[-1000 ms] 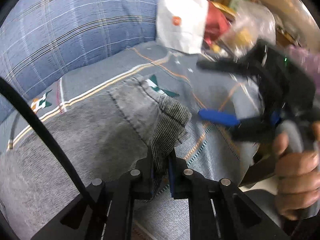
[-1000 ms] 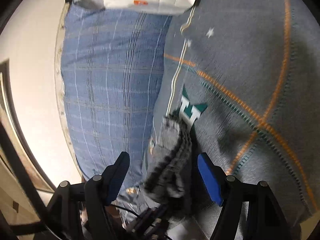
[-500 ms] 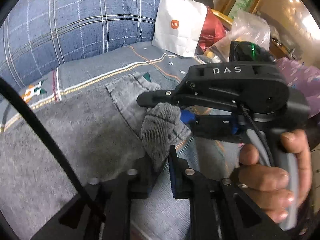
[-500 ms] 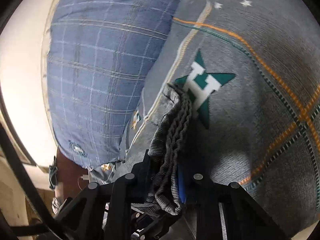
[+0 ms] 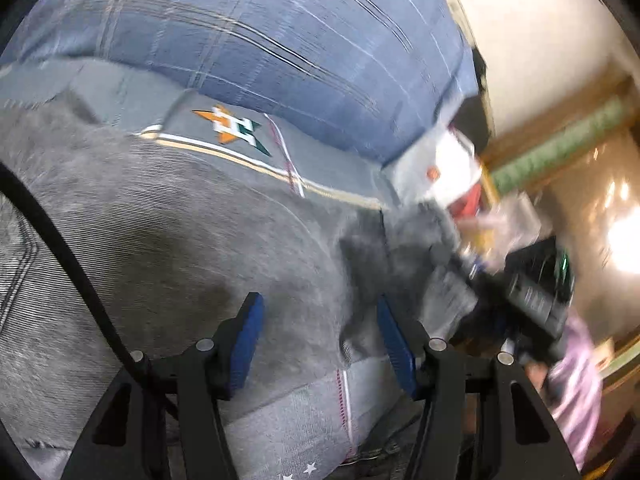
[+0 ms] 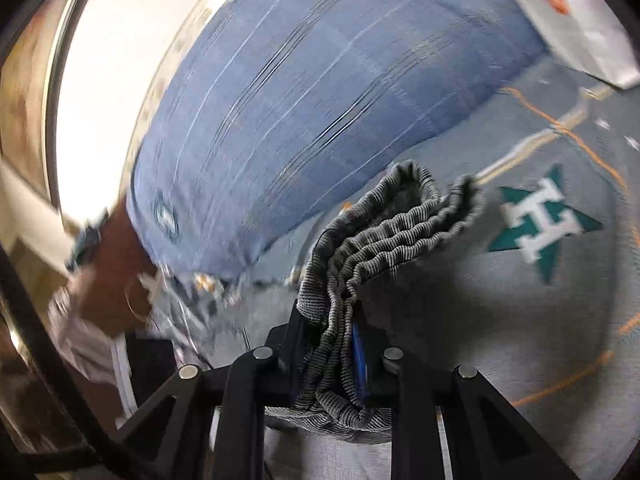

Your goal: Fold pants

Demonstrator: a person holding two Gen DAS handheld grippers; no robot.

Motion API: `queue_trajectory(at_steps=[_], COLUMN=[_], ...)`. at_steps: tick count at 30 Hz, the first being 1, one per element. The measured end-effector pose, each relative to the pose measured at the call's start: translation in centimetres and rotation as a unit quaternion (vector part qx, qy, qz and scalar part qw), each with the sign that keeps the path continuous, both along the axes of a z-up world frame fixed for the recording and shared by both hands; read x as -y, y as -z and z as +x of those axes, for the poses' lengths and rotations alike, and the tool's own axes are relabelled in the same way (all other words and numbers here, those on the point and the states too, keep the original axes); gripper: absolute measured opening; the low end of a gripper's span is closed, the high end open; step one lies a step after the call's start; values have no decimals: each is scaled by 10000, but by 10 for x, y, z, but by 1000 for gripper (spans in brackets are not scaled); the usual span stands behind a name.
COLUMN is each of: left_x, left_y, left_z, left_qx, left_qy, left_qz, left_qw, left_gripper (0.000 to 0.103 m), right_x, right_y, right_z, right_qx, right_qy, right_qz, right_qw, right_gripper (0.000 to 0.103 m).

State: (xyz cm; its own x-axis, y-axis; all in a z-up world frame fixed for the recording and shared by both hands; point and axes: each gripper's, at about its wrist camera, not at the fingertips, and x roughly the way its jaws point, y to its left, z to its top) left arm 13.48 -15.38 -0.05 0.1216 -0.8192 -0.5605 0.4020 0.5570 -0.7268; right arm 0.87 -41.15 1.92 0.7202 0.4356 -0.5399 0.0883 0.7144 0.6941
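The grey pants [image 5: 168,240] lie spread on a grey bedspread [image 5: 312,432] with star logos. My left gripper [image 5: 320,340] is open and empty, its blue pads just above the pants fabric. My right gripper [image 6: 330,344] is shut on the ribbed grey waistband [image 6: 384,224] of the pants, which bunches up and hangs out of the jaws. The right gripper also shows blurred at the right of the left wrist view [image 5: 520,300], holding the pants' edge.
A blue plaid pillow [image 5: 280,40] lies along the far side of the bed. A white paper bag [image 5: 436,168] and blurred clutter stand beyond the bed's end. A green star logo [image 6: 540,220] marks the bedspread beside the waistband.
My left gripper has opened and let go of the waistband. My right gripper has closed on the waistband and holds it. Both views have swung and are motion-blurred.
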Motion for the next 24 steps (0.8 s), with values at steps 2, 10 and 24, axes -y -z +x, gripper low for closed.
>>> queue_trajectory(at_steps=[2,10,24], left_x=[-11,-25,-19], left_y=[7,28,19], left_z=[12,32,24], left_qx=[-252,-812,-521], left_qy=[-74,-216,-223], left_qz=[-338,-890,-775], left_qw=[9991,9925,9954], left_gripper=[66,73,76], right_x=[-26,-104,-150], right_y=[-1,14,48], right_z=[8,25,38], right_qx=[-10,-133,-636], right_qy=[-210,-973,-1301], right_qz=[-302,-1219,-1868], right_qw=[9993,9877,9717], right_gripper=[22,22,22])
